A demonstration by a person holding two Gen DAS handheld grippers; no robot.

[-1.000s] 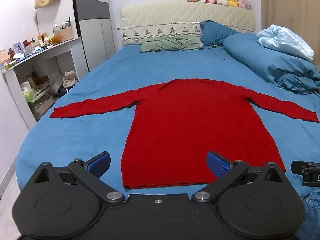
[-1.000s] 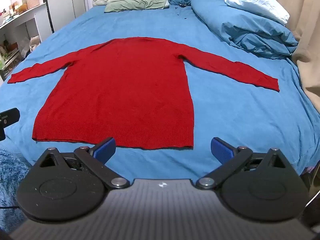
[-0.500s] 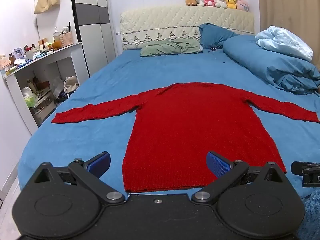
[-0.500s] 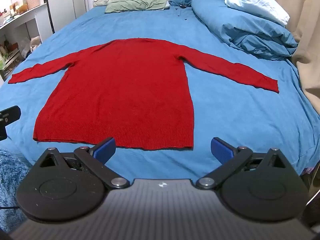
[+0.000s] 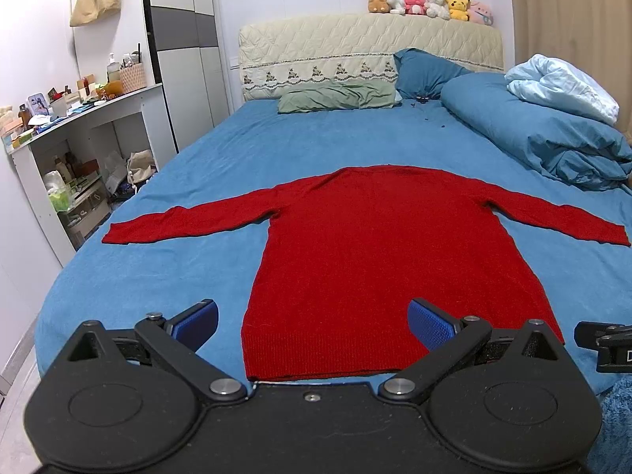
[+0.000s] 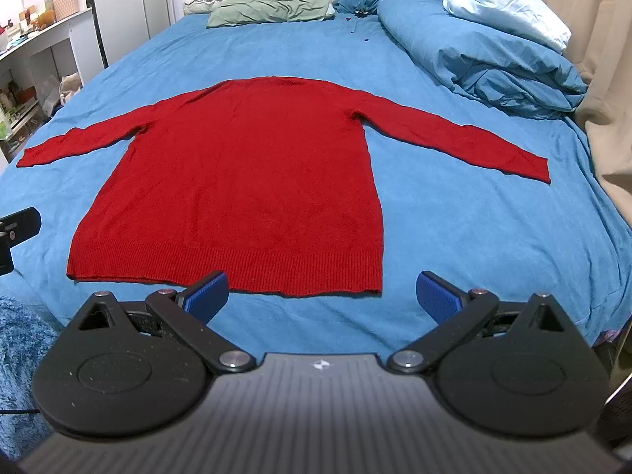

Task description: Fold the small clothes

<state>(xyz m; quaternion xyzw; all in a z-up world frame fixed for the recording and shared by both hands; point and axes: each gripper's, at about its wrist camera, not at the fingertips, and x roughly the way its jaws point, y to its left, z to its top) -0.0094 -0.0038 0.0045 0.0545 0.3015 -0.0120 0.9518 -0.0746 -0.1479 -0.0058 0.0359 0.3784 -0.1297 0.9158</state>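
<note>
Blue cotton bedsheet (image 5: 197, 260) covered a wide bed that filled the room, with a rumpled blue duvet (image 5: 553, 142) heaped well beyond the red knitted long-sleeved sweater (image 5: 379, 252), toward the quilted cream headboard (image 5: 355, 43). That sweater lay flat in the middle of the sheet, neck toward the headboard, both sleeves spread outward, its ribbed hem (image 6: 237, 272) nearest the foot of the bed. It looked soft, light and limp, likely to sag and stretch if lifted from one point, so the sleeve cuffs or the hem corners seemed the best places to pinch. Nearer than the sweater's hem, the left gripper (image 5: 312, 324) hovered with its jaws spread wide and nothing between them, its view centred over the hem's left half. Beside it, the right gripper (image 6: 322, 290) also stood wide open and empty, just short of the hem's right corner, not touching the knit.
</note>
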